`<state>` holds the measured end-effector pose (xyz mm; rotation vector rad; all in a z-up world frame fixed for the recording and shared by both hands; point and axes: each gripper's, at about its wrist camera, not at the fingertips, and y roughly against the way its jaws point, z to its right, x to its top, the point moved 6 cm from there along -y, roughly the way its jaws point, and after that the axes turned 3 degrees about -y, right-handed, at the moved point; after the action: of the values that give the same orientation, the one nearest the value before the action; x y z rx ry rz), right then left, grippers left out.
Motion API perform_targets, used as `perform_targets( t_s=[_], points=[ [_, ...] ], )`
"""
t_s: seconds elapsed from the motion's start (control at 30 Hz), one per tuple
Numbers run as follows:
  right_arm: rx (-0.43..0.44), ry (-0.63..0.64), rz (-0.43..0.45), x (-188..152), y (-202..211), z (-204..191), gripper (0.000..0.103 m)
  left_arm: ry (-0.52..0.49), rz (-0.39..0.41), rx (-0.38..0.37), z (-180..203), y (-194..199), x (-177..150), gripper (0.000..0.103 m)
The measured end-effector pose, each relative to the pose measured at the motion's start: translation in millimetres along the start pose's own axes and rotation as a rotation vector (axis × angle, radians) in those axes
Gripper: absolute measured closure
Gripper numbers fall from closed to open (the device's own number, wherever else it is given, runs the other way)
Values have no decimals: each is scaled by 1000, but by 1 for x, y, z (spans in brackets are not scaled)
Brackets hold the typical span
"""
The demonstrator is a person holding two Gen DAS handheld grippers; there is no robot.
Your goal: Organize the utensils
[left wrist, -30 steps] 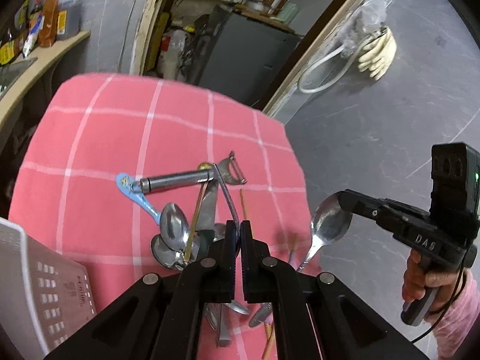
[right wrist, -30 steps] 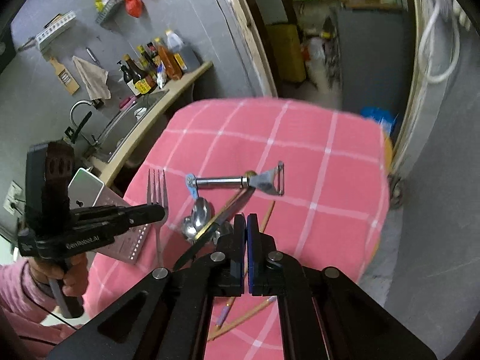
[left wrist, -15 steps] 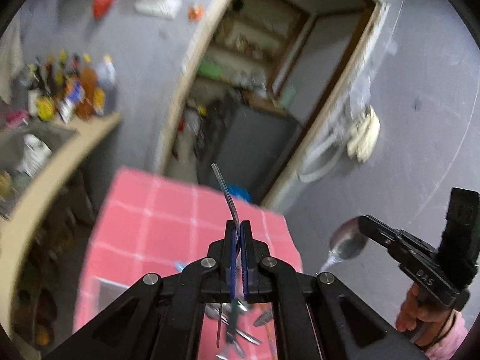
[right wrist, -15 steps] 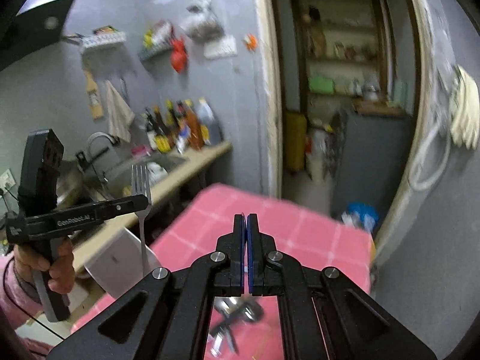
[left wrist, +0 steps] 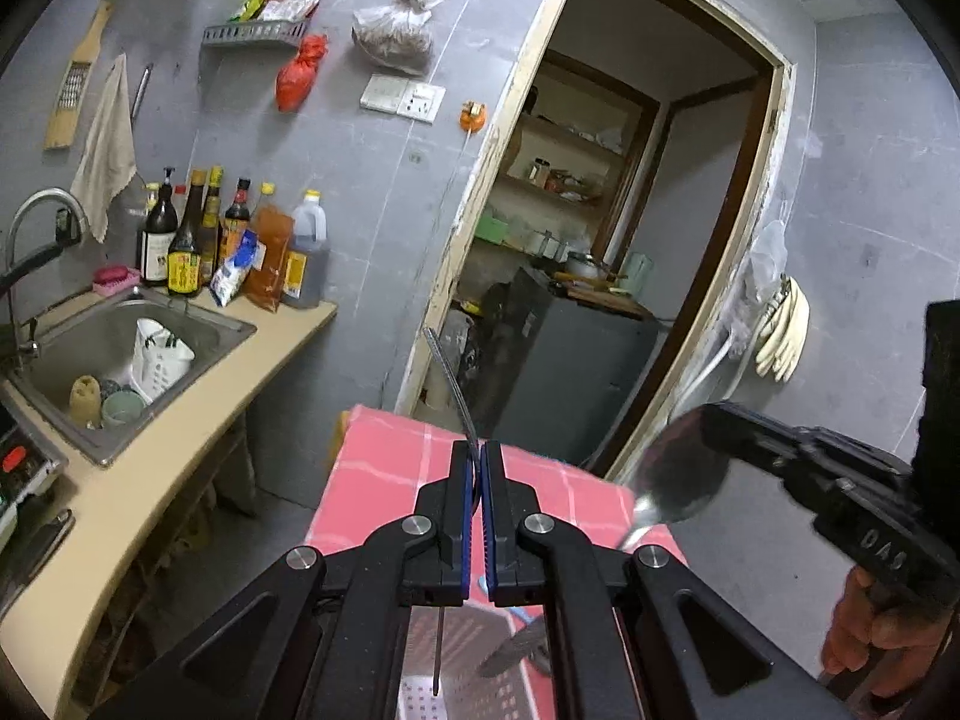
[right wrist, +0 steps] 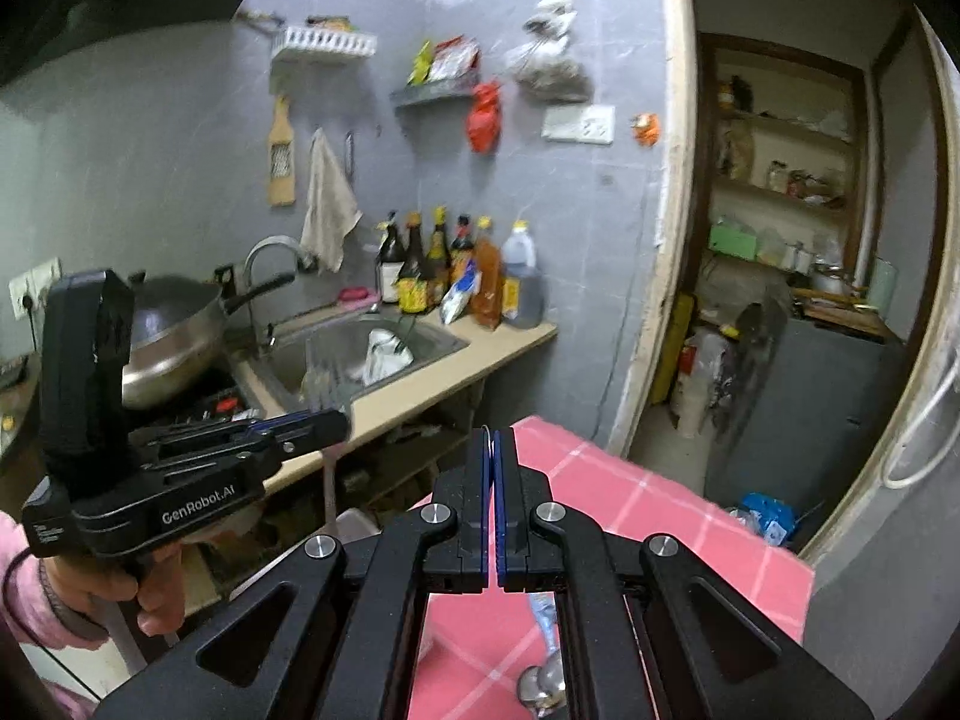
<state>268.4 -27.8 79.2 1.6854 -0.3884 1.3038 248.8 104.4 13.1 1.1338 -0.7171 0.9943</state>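
Observation:
My left gripper (left wrist: 478,450) is shut on a metal fork (left wrist: 449,381), seen edge-on, held high above the pink checked table (left wrist: 384,468). It also shows in the right wrist view (right wrist: 336,420), with the fork (right wrist: 324,378) blurred. My right gripper (right wrist: 495,438) is shut on a metal spoon; its bowl (left wrist: 678,480) shows in the left wrist view beside the right gripper (left wrist: 720,426). A white perforated basket (left wrist: 456,660) lies below the left jaws. Loose utensils (right wrist: 543,684) lie on the table.
A counter with a steel sink (left wrist: 120,348) and several bottles (left wrist: 234,246) stands to the left. A wok (right wrist: 174,336) sits on the stove. A doorway with a dark cabinet (left wrist: 564,366) lies behind the table.
Both grippers have risen and tilted upward from the table, carrying the fork and the spoon. The utensil pile has dropped almost out of view.

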Motion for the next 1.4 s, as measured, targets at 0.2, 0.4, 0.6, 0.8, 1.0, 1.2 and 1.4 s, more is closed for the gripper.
perform_targets(
  t_s=[0.2, 0.4, 0.6, 0.8, 1.0, 1.2, 1.4],
  points=[
    [54, 10, -93, -35, -24, -18, 101, 12, -89, -17, -11, -4, -27, 100],
    [101, -71, -165, -67, -41, -17, 101, 34, -169, -44, -17, -7, -43, 100],
    [137, -130, -197, -86, -44, -15, 98, 48, -211, -64, -20, -5, -51, 98],
    [123, -178, -163, -86, -32, -5, 94, 37, -199, -65, -17, 4, -49, 93],
    [20, -278, -53, -84, 5, 35, 60, 20, -129, -65, -2, 16, -38, 43],
    [-158, -348, 49, -92, 56, 91, 30, -37, -82, -94, 31, 14, -28, 27],
    [-271, -385, 71, -106, 89, 141, 9, -84, -84, -148, 78, -1, -28, 16]
  ],
)
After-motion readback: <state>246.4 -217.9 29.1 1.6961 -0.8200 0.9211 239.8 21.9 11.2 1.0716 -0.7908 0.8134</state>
